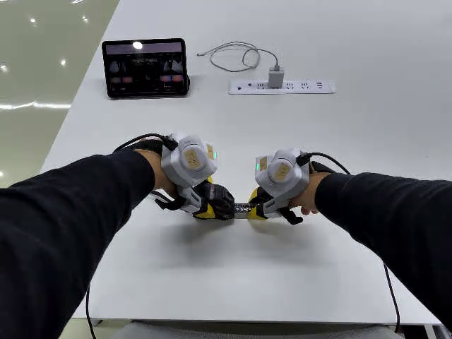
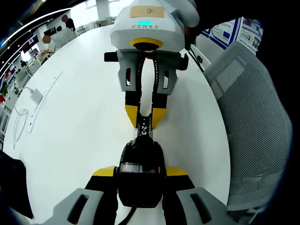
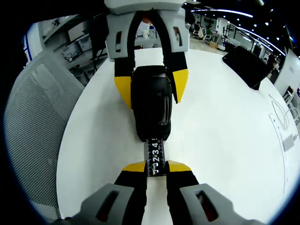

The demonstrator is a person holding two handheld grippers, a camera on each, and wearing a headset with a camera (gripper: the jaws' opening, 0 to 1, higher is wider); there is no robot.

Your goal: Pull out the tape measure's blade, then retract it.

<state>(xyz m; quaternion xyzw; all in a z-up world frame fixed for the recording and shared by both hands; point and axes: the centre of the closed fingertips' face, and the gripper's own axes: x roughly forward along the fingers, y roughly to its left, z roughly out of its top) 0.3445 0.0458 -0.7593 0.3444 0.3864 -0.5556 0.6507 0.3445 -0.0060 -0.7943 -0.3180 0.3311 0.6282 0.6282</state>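
Black casing marks the tape measure (image 2: 140,180): you are clamping it between the jaws of the left gripper (image 2: 139,171), which are pressing on both flanks of the body. It is sitting low over the white table (image 1: 296,141); whether it is touching the surface cannot be told. The right gripper (image 3: 156,167) is pinching the free end of the blade (image 3: 155,153), its yellow tips closed flat on the printed scale.

Only a short run of blade is showing between the two grippers, with low numerals readable. You are therefore most likely working at the start of the pull-out step, and retraction is not yet due.

The next move is calling for a straight, level separation of the hands along the blade's own line, with both pinches firm so the blade is not slipping free and snapping back.

You are working nearer the table's front edge than its far side, with a mesh chair (image 2: 253,117) just beyond that edge. Open tabletop is lying to both sides, more of it on your right. The tablet (image 1: 145,67), power strip (image 1: 281,86) and cable (image 1: 233,55) are sitting well apart, toward the far side.
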